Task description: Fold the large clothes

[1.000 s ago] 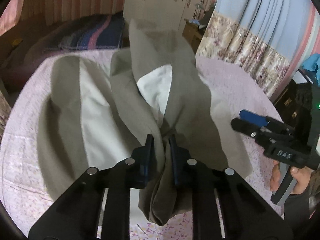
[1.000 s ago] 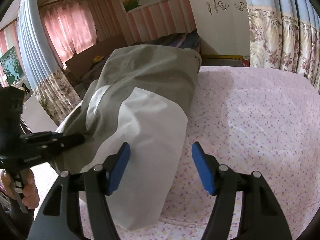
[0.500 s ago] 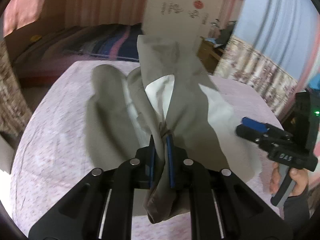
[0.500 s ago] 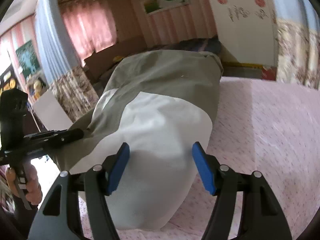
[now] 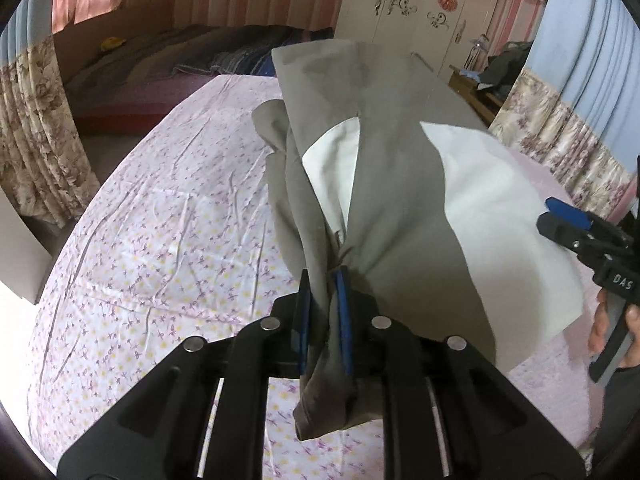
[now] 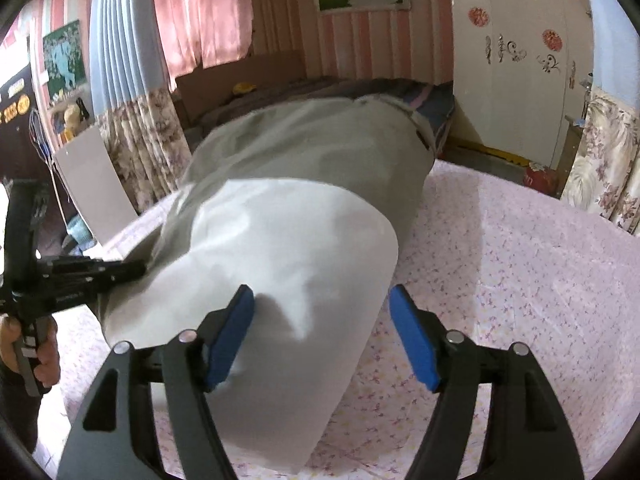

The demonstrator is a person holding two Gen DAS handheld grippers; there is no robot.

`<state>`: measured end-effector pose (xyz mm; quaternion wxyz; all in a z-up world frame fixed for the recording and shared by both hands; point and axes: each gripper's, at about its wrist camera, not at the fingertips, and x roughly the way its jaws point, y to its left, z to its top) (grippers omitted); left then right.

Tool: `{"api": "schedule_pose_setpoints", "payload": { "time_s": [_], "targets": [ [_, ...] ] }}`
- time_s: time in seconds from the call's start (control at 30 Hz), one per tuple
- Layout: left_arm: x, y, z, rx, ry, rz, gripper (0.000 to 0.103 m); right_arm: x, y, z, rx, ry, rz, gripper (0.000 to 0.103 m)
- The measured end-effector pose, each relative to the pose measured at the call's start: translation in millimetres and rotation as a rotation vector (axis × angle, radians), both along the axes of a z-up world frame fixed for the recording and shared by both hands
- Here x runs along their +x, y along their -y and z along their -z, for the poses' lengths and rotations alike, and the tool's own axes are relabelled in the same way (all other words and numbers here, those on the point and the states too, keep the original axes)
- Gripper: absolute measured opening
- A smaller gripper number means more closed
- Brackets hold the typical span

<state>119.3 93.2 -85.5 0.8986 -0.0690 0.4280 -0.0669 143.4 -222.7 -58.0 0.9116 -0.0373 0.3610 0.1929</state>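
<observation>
At the left, the left claw (image 5: 323, 312) is clamped on a bunched fold of the grey-and-white garment (image 5: 384, 184), lifting that part above the bed (image 5: 160, 220) with its floral pink sheet. The cloth drapes rightward, its white panel (image 6: 280, 256) spreading toward the near right. There the right claw (image 6: 322, 336) stands wide apart, gripping nothing, its blue pads (image 6: 230, 334) either side of the white panel's edge.

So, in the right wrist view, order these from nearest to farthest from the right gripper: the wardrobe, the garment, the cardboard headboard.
1. Garment: its white panel lies between the open right gripper fingers.
2. Cardboard headboard: beyond the garment, left of centre.
3. Wardrobe: against the far wall, on the right.
</observation>
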Motion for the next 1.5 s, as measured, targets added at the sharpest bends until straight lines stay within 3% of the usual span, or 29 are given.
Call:
{"api": "schedule_pose_setpoints", "payload": {
  "time_s": [0.3,0.43,0.63,0.73,0.87,1.0,1.2,1.43,1.5],
  "targets": [
    [12,4,19,0.05,-0.027,0.002,0.015,17,3,25,-0.065,-0.042,-0.006,0.08],
    [16,10,22,0.09,-0.024,0.008,0.015,17,1,25,-0.077,-0.03,0.0,0.082],
    [14,12,12,0.087,-0.028,-0.004,0.015,14,-2,19,-0.094,-0.009,0.014,0.082],
    [8,12,2,0.108,-0.003,-0.019,0.023,7,-3,13,-0.093,0.019,0.022,0.082],
    [0,10,-11,0.125,0.019,-0.04,0.062,1,-4,2,-0.064,0.035,0.017,0.082],
    [-8,9,-28,0.156,0.068,-0.049,0.089,-5,-5,-12,-0.023,0.057,-0.005,0.082],
    [-9,11,-51,0.18,0.118,-0.032,0.1,-8,-14,-25,-0.043,0.107,-0.021,0.082],
    [25,18,-80,0.205,0.175,0.107,0.1,8,-8,-40,-0.058,0.158,-0.004,0.082],
    [41,20,-84,0.185,0.177,0.156,0.092,16,-7,-44,-0.059,0.167,0.008,0.07]
  ]
}}
